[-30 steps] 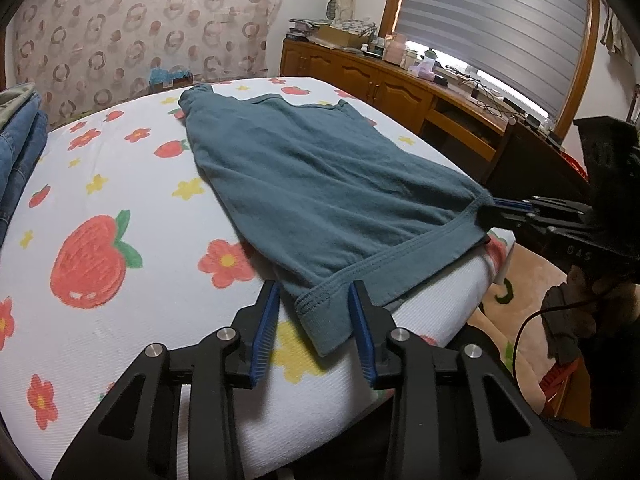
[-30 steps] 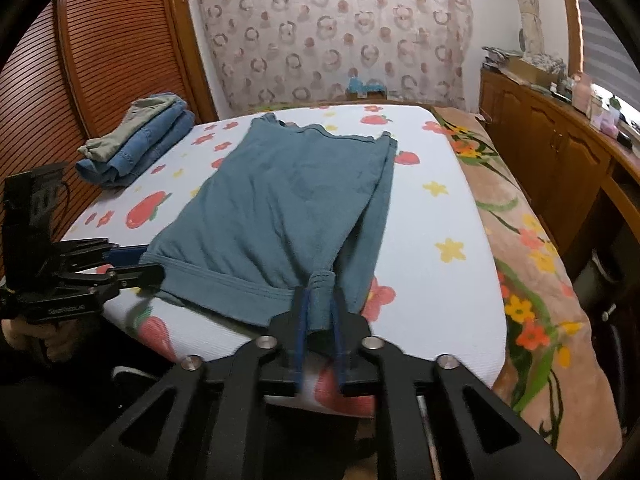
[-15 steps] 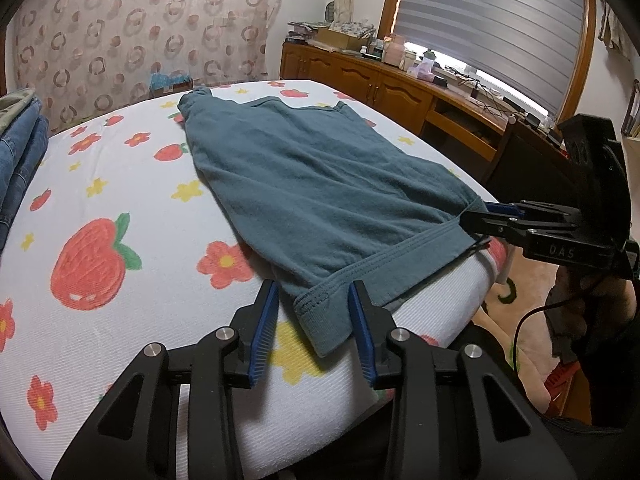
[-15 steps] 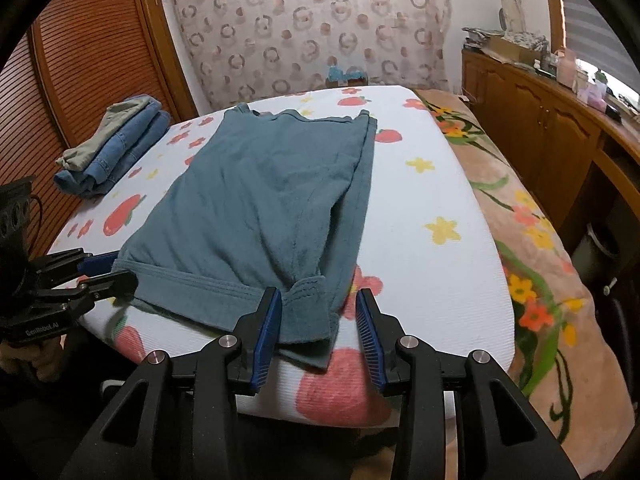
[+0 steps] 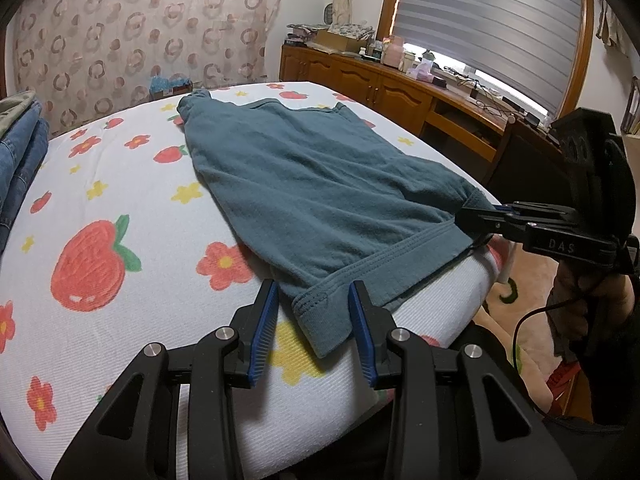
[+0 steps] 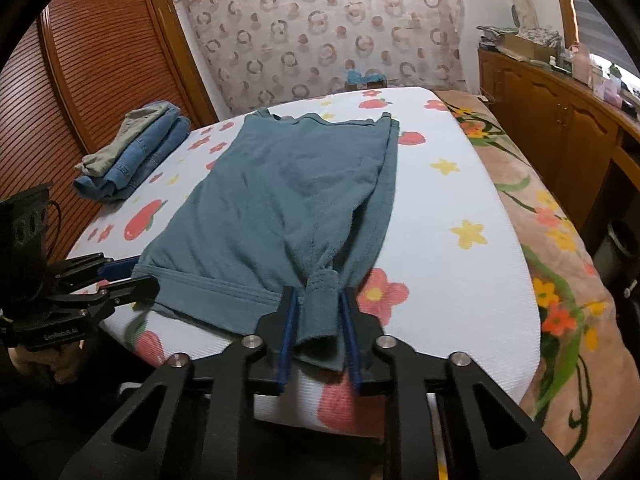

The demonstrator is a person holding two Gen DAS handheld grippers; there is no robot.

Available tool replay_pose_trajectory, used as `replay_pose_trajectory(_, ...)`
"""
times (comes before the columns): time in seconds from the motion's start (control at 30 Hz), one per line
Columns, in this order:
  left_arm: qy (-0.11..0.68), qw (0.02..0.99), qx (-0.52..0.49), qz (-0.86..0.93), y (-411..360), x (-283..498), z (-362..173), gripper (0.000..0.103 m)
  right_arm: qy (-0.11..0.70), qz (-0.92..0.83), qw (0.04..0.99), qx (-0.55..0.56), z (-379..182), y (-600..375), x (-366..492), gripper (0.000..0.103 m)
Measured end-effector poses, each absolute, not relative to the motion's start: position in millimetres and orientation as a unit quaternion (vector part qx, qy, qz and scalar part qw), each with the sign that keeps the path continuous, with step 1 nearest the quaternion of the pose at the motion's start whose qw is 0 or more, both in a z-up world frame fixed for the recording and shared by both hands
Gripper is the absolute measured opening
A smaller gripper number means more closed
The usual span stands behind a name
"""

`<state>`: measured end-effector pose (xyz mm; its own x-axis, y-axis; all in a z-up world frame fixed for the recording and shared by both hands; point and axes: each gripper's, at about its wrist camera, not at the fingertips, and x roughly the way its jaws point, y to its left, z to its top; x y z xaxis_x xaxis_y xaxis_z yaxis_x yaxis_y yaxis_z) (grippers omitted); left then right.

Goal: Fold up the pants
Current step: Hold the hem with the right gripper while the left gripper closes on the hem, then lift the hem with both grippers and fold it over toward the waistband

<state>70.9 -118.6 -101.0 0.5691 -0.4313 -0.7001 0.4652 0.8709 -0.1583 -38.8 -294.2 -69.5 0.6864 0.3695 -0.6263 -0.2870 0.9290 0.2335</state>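
Floral-sheeted bed carrying teal pants, hem end at near edge. Right gripper pinching right hem corner; left gripper spread around left corner, not yet clamped. Probably readying hem lift toward waistband. Folded jeans left of pants.

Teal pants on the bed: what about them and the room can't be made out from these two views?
- Both views: lower layers of the teal pants, hidden under the top layer.
- Right wrist view: near edge of the bed, covered by the black frame of the right tool.
- Left wrist view: folded jeans, cut off by the left edge.
- Left wrist view: items on the wooden sideboard, too small to tell.
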Motion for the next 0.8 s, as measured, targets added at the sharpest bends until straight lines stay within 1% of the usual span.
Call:
replay_pose_trajectory(0.07,0.389,0.884,0.02,-0.259,-118.5,70.7,-101.3,0.037,0.352,0.181,0.917,0.059,-70.1,-291.3,-39.0,0.014)
replay_pose_trajectory(0.1,0.389,0.883,0.021,-0.26,-119.4,70.7,-101.8,0.034,0.35,0.183,0.917,0.057,-70.6,-291.0,-39.6,0.013)
replay_pose_trajectory(0.13,0.389,0.883,0.023,-0.262,-120.0,70.3,-102.1,0.028,0.349,0.183,0.917,0.057,-70.7,-289.4,-39.9,0.012)
replay_pose_trajectory(0.17,0.388,0.883,0.022,-0.262,-119.7,70.4,-102.4,0.024,0.348,0.184,0.917,0.059,-70.8,-288.6,-39.4,0.012)
replay_pose_trajectory(0.2,0.388,0.883,0.018,-0.263,-118.8,70.8,-102.6,0.022,0.347,0.185,0.917,0.061,-71.5,-289.7,-39.4,0.011)
replay_pose_trajectory(0.27,0.387,0.883,0.01,-0.267,-116.9,70.8,-101.3,0.014,0.345,0.188,0.917,0.069,-71.6,-289.1,-39.7,0.011)
replay_pose_trajectory(0.3,0.382,0.884,0.005,-0.271,-115.1,70.2,-98.7,0.013,0.342,0.192,0.917,0.075,-71.9,-290.4,-39.9,0.01)
replay_pose_trajectory(0.53,0.348,0.895,0.001,-0.278,-111.6,61.1,-75.4,0.009,0.315,0.198,0.925,0.077,-59.4,-284.9,-47.2,0.01)
replay_pose_trajectory(0.8,0.291,0.914,-0.018,-0.281,-89.4,51.0,-22.2,0.009,0.263,0.223,0.937,0.06,-19.0,-275.6,-56.6,0.01)
